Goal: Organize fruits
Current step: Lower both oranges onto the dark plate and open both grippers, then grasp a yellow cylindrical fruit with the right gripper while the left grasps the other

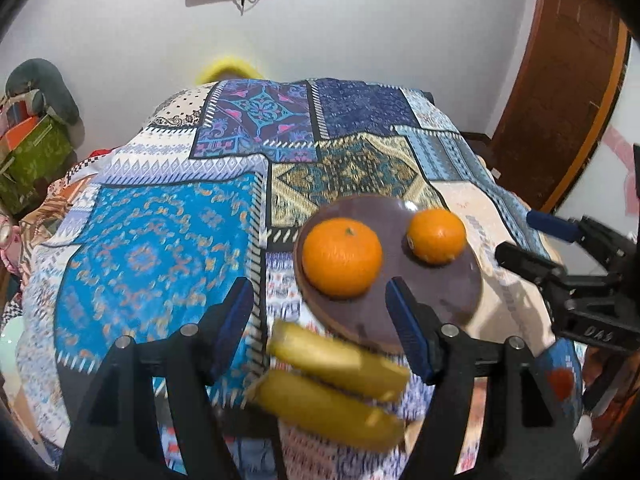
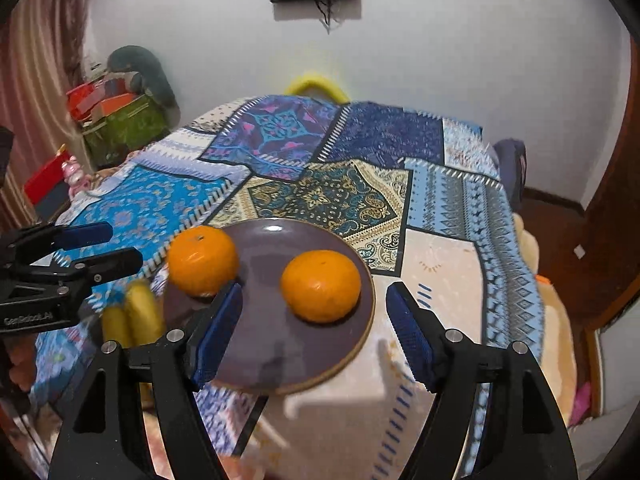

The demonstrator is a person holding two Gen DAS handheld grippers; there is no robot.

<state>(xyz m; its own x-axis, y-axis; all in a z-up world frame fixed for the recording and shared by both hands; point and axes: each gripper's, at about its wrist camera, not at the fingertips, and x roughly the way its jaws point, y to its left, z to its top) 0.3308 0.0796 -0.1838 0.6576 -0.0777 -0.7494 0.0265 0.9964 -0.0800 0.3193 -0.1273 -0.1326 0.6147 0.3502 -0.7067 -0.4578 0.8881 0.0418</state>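
A purple plate [image 1: 452,292] [image 2: 280,356] lies on the patchwork cloth and holds two oranges [image 1: 342,257] [image 1: 437,235], also seen in the right wrist view [image 2: 202,260] [image 2: 320,286]. Two yellow bananas [image 1: 332,384] [image 2: 130,316] lie side by side on the cloth just beside the plate's near-left rim. My left gripper [image 1: 320,304] is open and empty, above the bananas and the plate's left edge. My right gripper [image 2: 314,308] is open and empty, hovering over the plate close to the right orange; it also shows in the left wrist view [image 1: 516,240].
The patchwork cloth [image 1: 160,248] [image 2: 440,200] covers a table that drops off at the right and near edges. Boxes and clutter [image 2: 116,120] stand at the far left. A yellow object [image 2: 314,84] sits behind the table's far edge. A brown door [image 1: 560,100] is at the right.
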